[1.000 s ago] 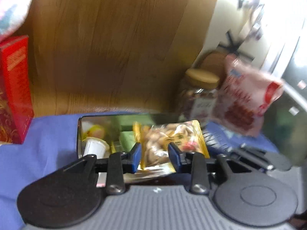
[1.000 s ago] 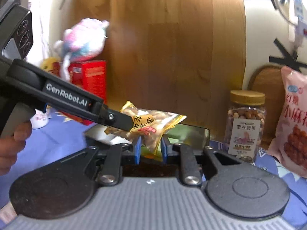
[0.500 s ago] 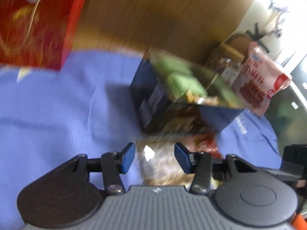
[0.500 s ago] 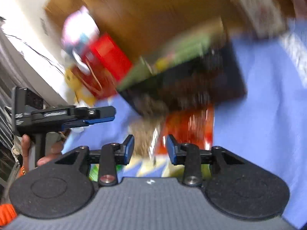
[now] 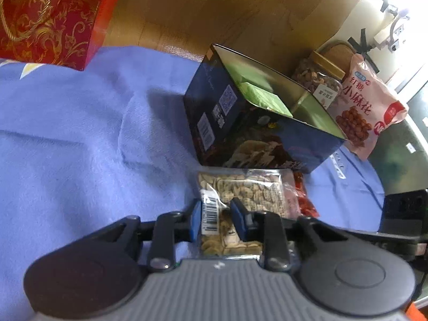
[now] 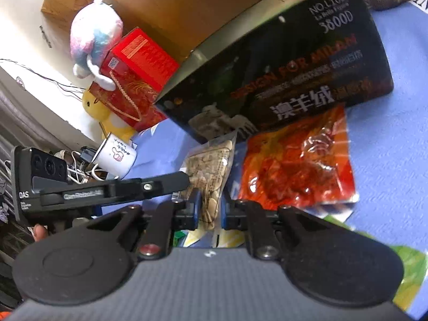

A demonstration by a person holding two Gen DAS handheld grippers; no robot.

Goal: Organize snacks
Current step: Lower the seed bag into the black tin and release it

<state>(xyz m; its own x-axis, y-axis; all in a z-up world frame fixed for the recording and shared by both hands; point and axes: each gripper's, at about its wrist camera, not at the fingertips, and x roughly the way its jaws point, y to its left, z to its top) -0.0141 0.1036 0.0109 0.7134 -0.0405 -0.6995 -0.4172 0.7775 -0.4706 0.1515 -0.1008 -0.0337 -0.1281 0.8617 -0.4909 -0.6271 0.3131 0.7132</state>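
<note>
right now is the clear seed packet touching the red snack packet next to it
Cannot tell. In the left wrist view the seed packet hides the red packet's near edge; the right wrist view seems to show blue cloth between them, not plainly.

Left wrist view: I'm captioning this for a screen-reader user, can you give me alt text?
The left gripper is closing its blue pads on a clear packet of seeds lying on a blue cloth. Just behind stands an open dark box holding green packs, with a red snack pouch beside the packet.
</note>
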